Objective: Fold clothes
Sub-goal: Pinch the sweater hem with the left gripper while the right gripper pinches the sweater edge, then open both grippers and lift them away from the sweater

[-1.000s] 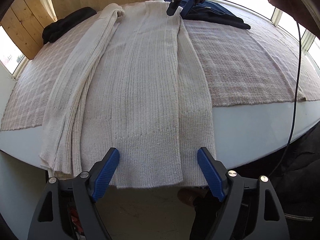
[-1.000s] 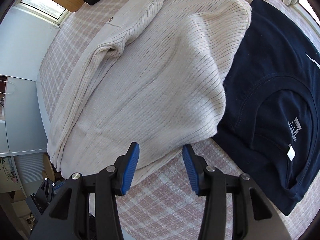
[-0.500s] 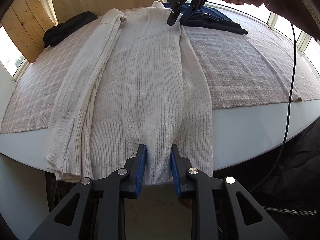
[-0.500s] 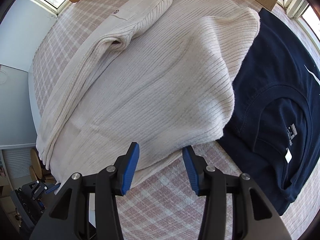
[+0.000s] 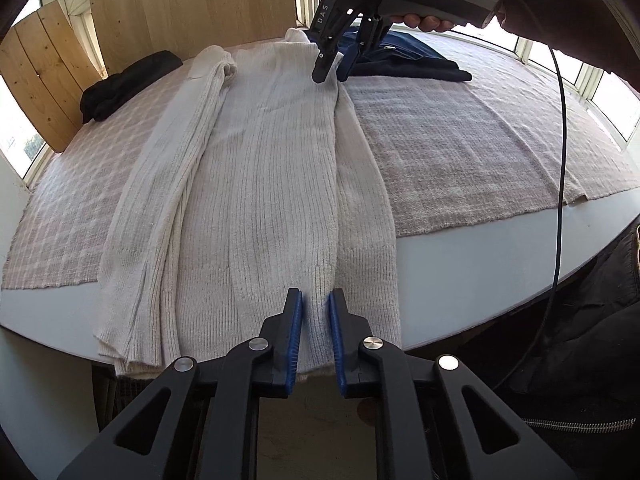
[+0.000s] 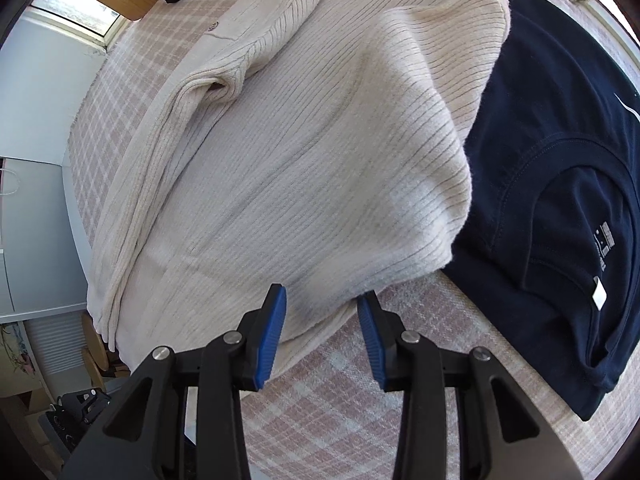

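Left hand-held gripper (image 5: 316,312) just closed, pinching fabric; right hand-held gripper (image 6: 322,312) pointing down, jaws narrowing, apart.

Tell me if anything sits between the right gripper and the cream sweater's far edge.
Nothing visible does. The right gripper hangs straight over the edge of the cream ribbed sweater, its jaws just closing, knit already between them. The navy T-shirt lies beside the sweater, clear of the gripper.

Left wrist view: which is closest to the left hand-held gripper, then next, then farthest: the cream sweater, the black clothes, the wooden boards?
1. Cream sweater: its hem is pinched in the left hand-held gripper.
2. Black clothes: far left on the table.
3. Wooden boards: behind the table.
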